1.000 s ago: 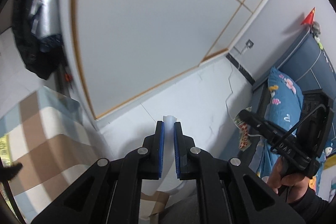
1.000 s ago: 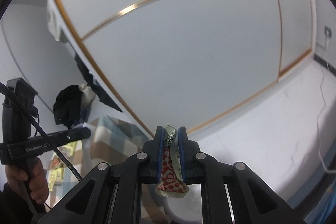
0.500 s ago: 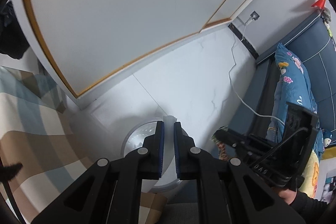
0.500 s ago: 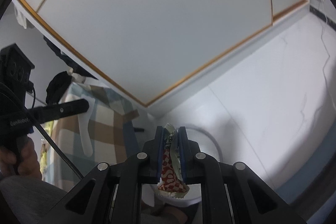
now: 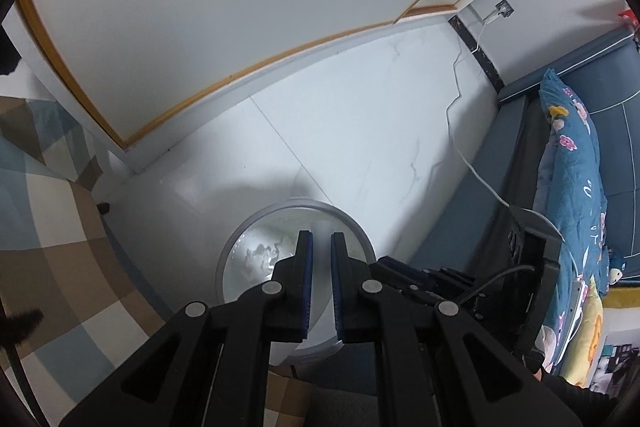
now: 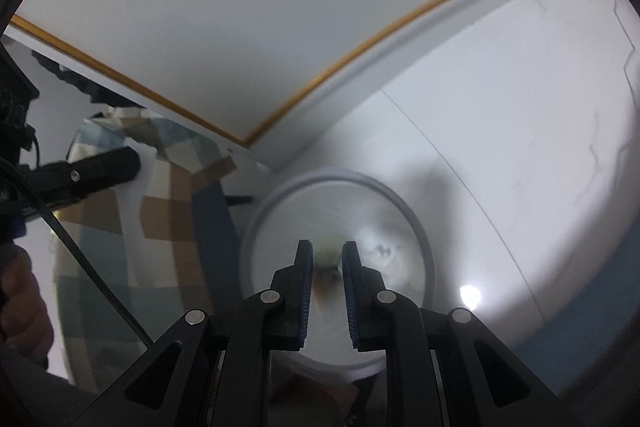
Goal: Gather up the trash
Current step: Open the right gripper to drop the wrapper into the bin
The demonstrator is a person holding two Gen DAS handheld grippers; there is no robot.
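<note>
Round white plastic bin [image 6: 416, 223] on glossy marble floor, right gripper [image 6: 327, 259] tilted down over it, jaws just parting around blurred wrapper [image 6: 325, 273], left gripper [image 5: 318, 251] pinching pale translucent strip [image 5: 320, 227].

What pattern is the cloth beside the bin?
Checked cloth, brown, cream and grey-blue squares; left wrist view shows it best.

Both my grippers now point down over the round white bin [image 6: 420, 227], where 1 second ago they faced the wardrobe doors. My right gripper [image 6: 327, 259] has just been opening its jaws; the red-checked wrapper [image 6: 326, 277], clamped before, now shows only as a blur between the parted pads. My left gripper [image 5: 318, 251] now hangs over the bin's rim.
</note>
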